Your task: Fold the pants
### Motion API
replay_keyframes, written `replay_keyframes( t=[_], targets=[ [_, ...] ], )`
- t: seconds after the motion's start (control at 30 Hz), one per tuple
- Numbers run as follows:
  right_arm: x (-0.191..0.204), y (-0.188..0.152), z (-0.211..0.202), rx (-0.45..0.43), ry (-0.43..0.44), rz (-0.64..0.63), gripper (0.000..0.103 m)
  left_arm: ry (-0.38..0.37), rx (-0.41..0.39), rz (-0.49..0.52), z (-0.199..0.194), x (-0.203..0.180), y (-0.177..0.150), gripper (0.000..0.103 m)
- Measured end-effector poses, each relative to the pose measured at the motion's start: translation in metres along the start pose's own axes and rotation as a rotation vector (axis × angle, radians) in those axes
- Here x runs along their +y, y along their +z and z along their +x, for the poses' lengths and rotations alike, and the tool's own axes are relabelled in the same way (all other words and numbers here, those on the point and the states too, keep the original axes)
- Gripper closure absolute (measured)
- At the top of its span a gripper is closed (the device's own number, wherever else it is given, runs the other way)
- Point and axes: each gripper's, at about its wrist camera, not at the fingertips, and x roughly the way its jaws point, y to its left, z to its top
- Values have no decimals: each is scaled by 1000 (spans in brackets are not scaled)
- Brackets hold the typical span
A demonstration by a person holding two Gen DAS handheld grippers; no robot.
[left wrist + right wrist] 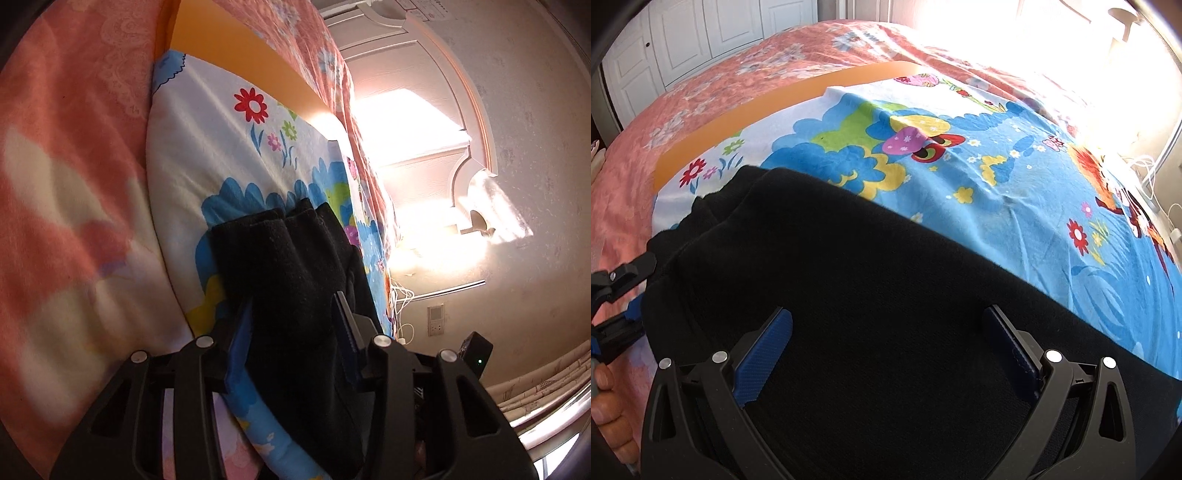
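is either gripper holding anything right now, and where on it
The left hand-held gripper grips the black pants at their end; the right hand-held gripper holds nothing.

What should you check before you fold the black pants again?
1. Left tool has pants between its fingers: ok; black cloth fills the gap.
2. Right tool is free to grab: ok; fingers wide apart, gripping nothing.
3. Pants lie on the flowery sheet: ok.
4. Room on the sheet beyond the pants: ok; bare sheet shows there.
5. Pants lie smooth: cannot tell; the black cloth hides creases.
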Motion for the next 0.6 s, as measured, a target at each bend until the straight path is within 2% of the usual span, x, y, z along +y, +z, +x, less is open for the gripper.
replay_keyframes(
  t=[0.07, 0.1, 0.17, 0.27, 0.3, 0.37, 0.4, 0.5, 0.6],
  targets=[
    [-13, 13, 12, 26, -112, 10, 5, -6, -6, -37, -4, 3, -1, 61],
    [-22, 18, 19, 50, -123, 15, 5, -2, -14, -40, -8, 3, -2, 60],
    [-41, 24, 23, 65, -29, 69, 5, 4, -24, -35, -13, 4, -5, 56],
    [-63, 28, 6, -3, -133, 133, 5, -2, -17, -59, -10, 11, -4, 56],
    [-71, 26, -2, -21, -115, 164, 5, -16, -21, -66, -9, 12, -4, 56],
    [-82, 18, -16, -30, 6, 206, 5, -34, -15, -60, -3, 11, 0, 55],
    [-85, 10, -22, -22, 40, 215, 5, -41, -12, -63, 1, 12, 3, 55],
    [-82, -24, -41, -9, 79, 219, 5, -39, -11, -70, 8, 10, 12, 55],
    [-83, -58, -57, 8, 155, 248, 5, -48, -13, -41, 16, 9, 20, 57]
  ],
)
